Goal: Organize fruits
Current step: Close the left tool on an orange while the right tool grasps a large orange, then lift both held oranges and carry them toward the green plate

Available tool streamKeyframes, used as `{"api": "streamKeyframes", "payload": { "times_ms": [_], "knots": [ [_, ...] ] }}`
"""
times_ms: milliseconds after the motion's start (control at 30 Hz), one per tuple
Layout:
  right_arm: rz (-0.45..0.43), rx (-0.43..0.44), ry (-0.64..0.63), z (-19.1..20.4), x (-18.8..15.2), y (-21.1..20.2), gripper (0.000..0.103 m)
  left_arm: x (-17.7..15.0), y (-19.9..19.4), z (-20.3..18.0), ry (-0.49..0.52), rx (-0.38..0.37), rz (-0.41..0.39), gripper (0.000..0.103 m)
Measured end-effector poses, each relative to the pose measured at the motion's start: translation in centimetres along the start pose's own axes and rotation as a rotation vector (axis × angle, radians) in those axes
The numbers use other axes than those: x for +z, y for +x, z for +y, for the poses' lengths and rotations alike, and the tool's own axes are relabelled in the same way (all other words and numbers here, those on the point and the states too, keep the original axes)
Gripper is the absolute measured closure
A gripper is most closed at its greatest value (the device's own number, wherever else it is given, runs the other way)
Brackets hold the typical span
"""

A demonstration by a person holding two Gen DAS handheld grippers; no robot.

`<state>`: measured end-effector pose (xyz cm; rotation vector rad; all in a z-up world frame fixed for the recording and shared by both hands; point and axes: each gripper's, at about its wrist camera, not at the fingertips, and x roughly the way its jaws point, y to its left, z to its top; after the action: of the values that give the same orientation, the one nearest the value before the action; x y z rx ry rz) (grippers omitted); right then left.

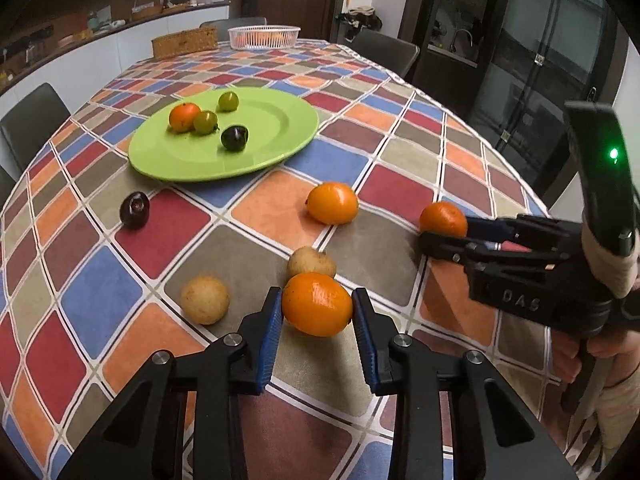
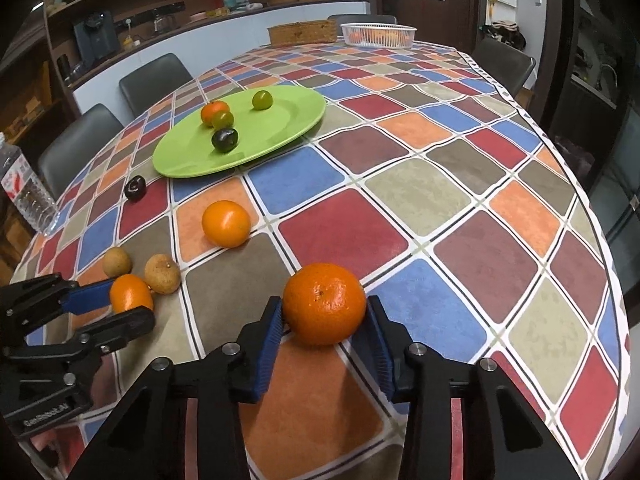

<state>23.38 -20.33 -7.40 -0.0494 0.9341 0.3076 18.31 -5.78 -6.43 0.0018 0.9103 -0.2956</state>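
Black fingers with blue pads are filling the bottom of both wrist views. Low in the left wrist frame, the left gripper (image 1: 317, 306) is pinching a smooth orange (image 1: 317, 304), pads pressing on both sides of it. Over in the right wrist frame, bottom centre, the right gripper (image 2: 325, 312) is clamping a dimpled tangerine (image 2: 324, 303) the same way.

Just behind the held orange, a tan longan (image 1: 311, 263) is sitting almost against it, and a second longan (image 1: 205, 299) is lying to the left. Toward the middle of the left wrist frame, a loose orange (image 1: 332, 202) is resting on the checkered tablecloth (image 1: 420, 152), with a dark plum (image 1: 135, 209) waiting at centre left.

Upper left of centre, the green plate (image 1: 276, 136) is carrying a small tangerine (image 1: 184, 117), two green fruits (image 1: 205, 122) (image 1: 228, 101) and another dark plum (image 1: 235, 138); one green fruit is touching the small tangerine.

Up at the top, a white basket (image 1: 264, 36) and a wicker box (image 1: 185, 42) are standing at the far table edge. At the left edge of the right wrist frame, a water bottle (image 2: 24, 192) is standing.
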Motion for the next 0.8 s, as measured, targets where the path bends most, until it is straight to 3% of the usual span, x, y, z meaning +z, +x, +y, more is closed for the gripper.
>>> {"api": "streamKeyframes", "payload": {
  "times_ms": [800],
  "knots": [
    [-0.161, 0.061, -0.034, 3.4, 1.6, -7.2, 0.062, 1.8, -7.3, -0.3, 0.014, -0.021, -0.205, 0.069]
  ]
}}
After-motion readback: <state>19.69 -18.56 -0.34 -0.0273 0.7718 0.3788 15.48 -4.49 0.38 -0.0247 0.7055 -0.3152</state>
